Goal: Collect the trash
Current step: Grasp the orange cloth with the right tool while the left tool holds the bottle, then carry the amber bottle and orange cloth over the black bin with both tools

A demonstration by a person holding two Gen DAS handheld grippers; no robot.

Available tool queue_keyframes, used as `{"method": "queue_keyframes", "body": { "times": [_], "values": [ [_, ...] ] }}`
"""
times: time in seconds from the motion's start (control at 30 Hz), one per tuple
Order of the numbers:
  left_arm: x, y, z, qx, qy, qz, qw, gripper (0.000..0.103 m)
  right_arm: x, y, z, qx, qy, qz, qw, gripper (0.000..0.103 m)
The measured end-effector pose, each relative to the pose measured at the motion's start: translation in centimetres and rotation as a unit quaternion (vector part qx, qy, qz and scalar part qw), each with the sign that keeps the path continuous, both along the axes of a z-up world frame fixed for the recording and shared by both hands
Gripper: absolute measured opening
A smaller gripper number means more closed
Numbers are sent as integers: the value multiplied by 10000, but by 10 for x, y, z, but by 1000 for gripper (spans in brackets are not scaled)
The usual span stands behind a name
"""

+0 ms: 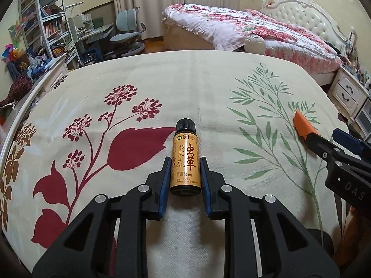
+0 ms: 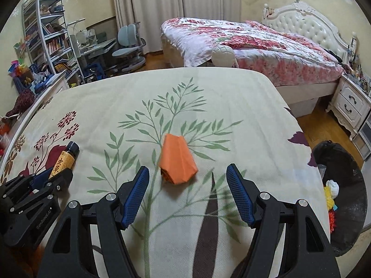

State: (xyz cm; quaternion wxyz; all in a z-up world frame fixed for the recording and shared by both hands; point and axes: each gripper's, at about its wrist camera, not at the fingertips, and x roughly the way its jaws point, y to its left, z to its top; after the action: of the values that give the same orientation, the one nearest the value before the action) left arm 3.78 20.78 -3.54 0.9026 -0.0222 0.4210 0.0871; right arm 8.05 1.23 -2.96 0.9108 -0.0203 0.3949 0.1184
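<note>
In the left wrist view the left tool (image 1: pixel 185 166) sits at the lower centre of the frame, its blue pads clamped on the sides of a small amber bottle (image 1: pixel 185 159). The bottle has a black cap and an orange label with printed characters; its cap points toward the top of the frame, over the floral-patterned surface (image 1: pixel 162 81).

In the right wrist view the right tool (image 2: pixel 187 176) holds its fingers (image 2: pixel 136 194) wide apart with nothing between the pads. A folded piece of orange paper (image 2: pixel 177 162) lies on the surface just beyond the fingertips, at the centre of the frame, on the green leaf print.

At the right edge of that view stands a dark trash bin (image 2: pixel 343 185) beside the surface, with white and bright scraps inside. A bed (image 2: pixel 255 44) with a flowered cover fills the upper right.
</note>
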Motion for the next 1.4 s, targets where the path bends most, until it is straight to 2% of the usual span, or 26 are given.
{"method": "queue_keyframes", "body": {
  "times": [0.33,0.53,0.7,0.77,1.4],
  "values": [
    [1,5,-2,-167,-35,0,9999,23,21,11,-11,-146,257,-94,9995,65],
    [1,6,-2,-215,-45,11,9998,23,18,13,-12,-204,298,-96,9993,54],
    [1,6,-3,-223,-42,13,9997,23,13,16,-10,-184,300,-2,9994,38],
    [1,6,-2,-221,-44,14,9997,23,11,16,-10,-159,313,16,9994,36],
    [-2,3,0,-148,-110,-21,9998,23,-23,-4,-10,-47,284,48,9996,33]
  ]
}}
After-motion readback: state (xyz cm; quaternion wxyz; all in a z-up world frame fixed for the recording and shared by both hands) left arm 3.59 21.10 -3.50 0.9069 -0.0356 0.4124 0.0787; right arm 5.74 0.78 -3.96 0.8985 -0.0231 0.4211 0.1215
